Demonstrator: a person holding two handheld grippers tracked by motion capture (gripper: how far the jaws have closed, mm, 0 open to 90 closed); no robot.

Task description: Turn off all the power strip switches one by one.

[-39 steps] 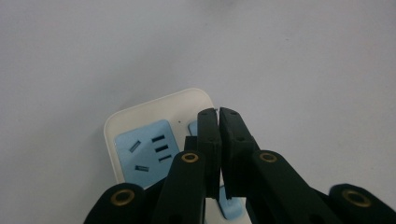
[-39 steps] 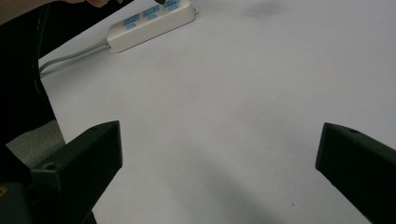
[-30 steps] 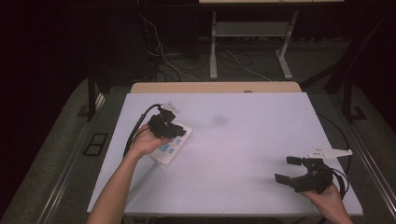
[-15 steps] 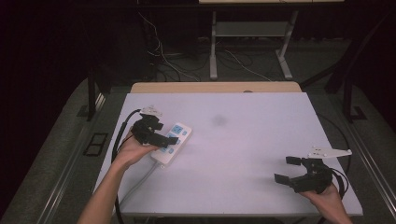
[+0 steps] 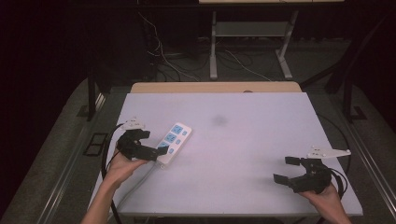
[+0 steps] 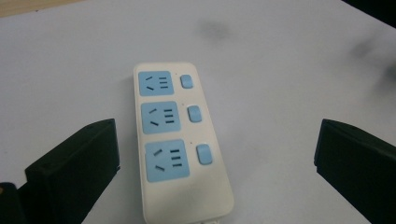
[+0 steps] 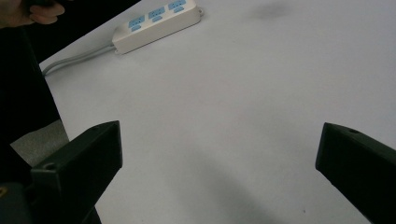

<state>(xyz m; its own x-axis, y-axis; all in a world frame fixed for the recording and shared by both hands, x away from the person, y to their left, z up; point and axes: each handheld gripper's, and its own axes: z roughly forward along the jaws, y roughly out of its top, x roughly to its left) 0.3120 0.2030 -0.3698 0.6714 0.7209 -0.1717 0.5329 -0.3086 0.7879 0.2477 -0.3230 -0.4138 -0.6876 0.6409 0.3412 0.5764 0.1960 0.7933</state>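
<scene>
A white power strip (image 5: 173,140) with three blue sockets and three blue switches lies flat on the white table (image 5: 243,149), left of centre. My left gripper (image 5: 151,143) sits at the strip's near end, open. In the left gripper view the strip (image 6: 173,140) lies between the wide-apart jaws and neither jaw touches it; the left gripper (image 6: 215,137) holds nothing. My right gripper (image 5: 286,170) hovers open near the table's front right corner, nothing between its jaws. From the right gripper (image 7: 219,140) view the strip (image 7: 156,21) lies far off.
The strip's grey cable (image 5: 135,179) runs off the table's front left edge. A dark smudge (image 5: 218,120) marks the tabletop past the middle. Beyond the far edge are a wooden strip (image 5: 215,87), floor cables (image 5: 163,60) and a metal frame (image 5: 252,32).
My left gripper has drawn back from over the strip toward the near left, and the whole strip now shows. The right gripper has stayed put.
</scene>
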